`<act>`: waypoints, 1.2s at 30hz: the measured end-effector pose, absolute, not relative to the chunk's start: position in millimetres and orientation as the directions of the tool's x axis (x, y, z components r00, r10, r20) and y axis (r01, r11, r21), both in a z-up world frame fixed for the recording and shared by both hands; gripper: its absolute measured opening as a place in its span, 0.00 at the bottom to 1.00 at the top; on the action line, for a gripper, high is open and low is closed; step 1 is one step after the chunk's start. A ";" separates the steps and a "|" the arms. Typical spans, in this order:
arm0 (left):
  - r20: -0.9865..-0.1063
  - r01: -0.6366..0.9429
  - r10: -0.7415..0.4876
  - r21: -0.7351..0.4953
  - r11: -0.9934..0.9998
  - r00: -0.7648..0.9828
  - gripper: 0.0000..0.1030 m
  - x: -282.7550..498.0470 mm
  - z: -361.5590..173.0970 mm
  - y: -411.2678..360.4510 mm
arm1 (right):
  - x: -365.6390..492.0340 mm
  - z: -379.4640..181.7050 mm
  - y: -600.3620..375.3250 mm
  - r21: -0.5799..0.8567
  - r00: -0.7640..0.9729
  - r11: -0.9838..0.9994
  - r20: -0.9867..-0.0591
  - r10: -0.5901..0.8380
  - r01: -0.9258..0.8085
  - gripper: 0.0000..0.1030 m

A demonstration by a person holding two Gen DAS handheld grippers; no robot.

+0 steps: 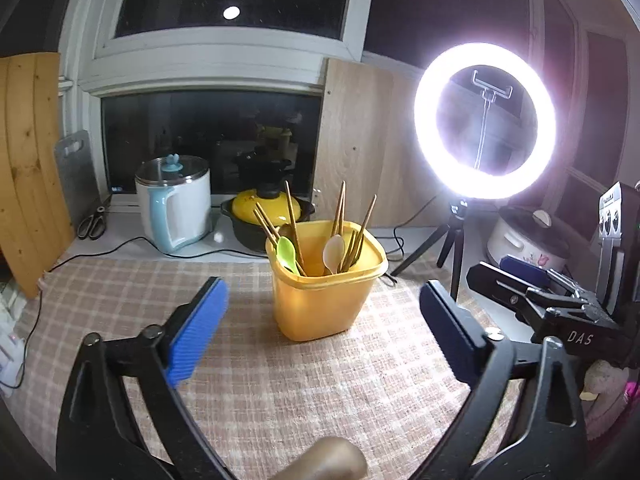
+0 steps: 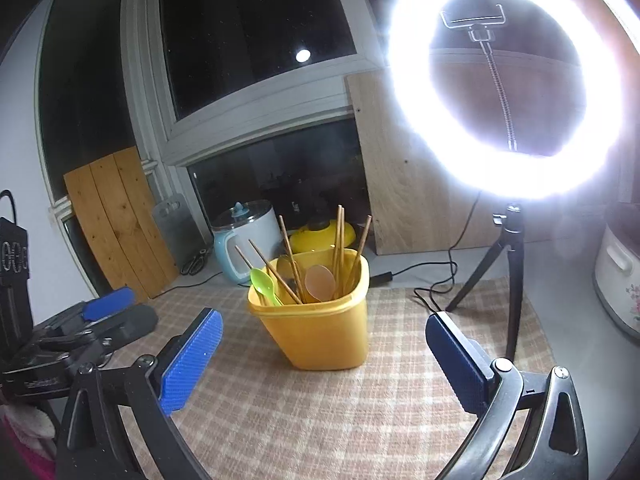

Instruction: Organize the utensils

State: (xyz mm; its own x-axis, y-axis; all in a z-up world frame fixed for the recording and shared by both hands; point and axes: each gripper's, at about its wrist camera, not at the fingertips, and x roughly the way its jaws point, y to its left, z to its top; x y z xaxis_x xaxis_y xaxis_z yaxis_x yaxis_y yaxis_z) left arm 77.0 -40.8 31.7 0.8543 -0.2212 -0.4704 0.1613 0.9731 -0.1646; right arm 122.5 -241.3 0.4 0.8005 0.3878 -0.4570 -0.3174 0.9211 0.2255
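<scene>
**Both grippers empty, bin straight ahead**

The left gripper (image 1: 324,336) and right gripper (image 2: 324,356) hang spread wide, holding nothing. Ahead of both, near-centred, the yellow plastic bin (image 1: 320,304) stands on the checked cloth (image 1: 280,392), wooden chopsticks (image 1: 293,216) and spoons upright inside; neither hand looks nearer.

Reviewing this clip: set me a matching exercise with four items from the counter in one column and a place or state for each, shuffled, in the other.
Items:
1. green spoon
2. kettle
3. ring light
4. scissors

Places or states:
A. lit, on a small tripod right of the yellow container
B. standing in the container with the chopsticks
C. lying by the grey cutting board at far left
D. behind the container, left of the yellow-lidded pot

Pairs: 1-B, 2-D, 3-A, 4-C
</scene>
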 end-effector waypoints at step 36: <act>-0.471 0.063 -0.099 -0.090 0.994 0.877 1.00 57.2 45.4 -42.3 | 106.7 7.7 -250.2 0.201 0.841 0.947 -0.439 0.316 -0.250 1.00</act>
